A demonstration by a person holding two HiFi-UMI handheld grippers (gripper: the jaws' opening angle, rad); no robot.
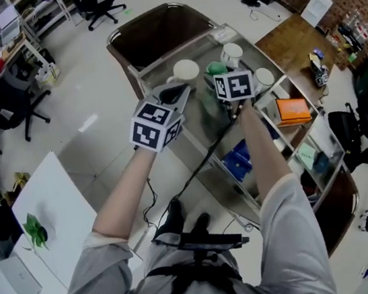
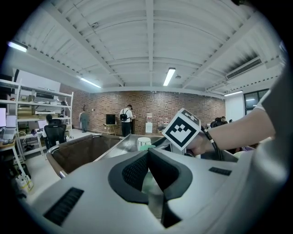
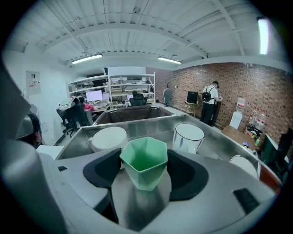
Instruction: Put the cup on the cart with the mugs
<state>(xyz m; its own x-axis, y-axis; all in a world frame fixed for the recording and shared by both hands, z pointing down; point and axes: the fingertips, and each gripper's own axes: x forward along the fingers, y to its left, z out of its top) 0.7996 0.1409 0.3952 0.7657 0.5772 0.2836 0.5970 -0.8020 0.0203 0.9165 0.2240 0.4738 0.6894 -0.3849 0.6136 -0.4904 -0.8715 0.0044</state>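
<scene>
Over cart (image 3: 151, 129) top tray: right gripper (image 3: 144, 170) clamping green cup (image 3: 143, 160) upright, right forearm reaching forward, tilting downward. Cup hanging near three white mugs (image 3: 108, 137); contact with tray unclear. Left gripper (image 2: 147, 154) pointing roughly level beside right one, jaws pressing together, holding nothing; left forearm stretching forward.

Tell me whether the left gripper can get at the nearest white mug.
Probably yes: the left gripper is close to the white mug, nothing between; its shut jaws must open first.
</scene>
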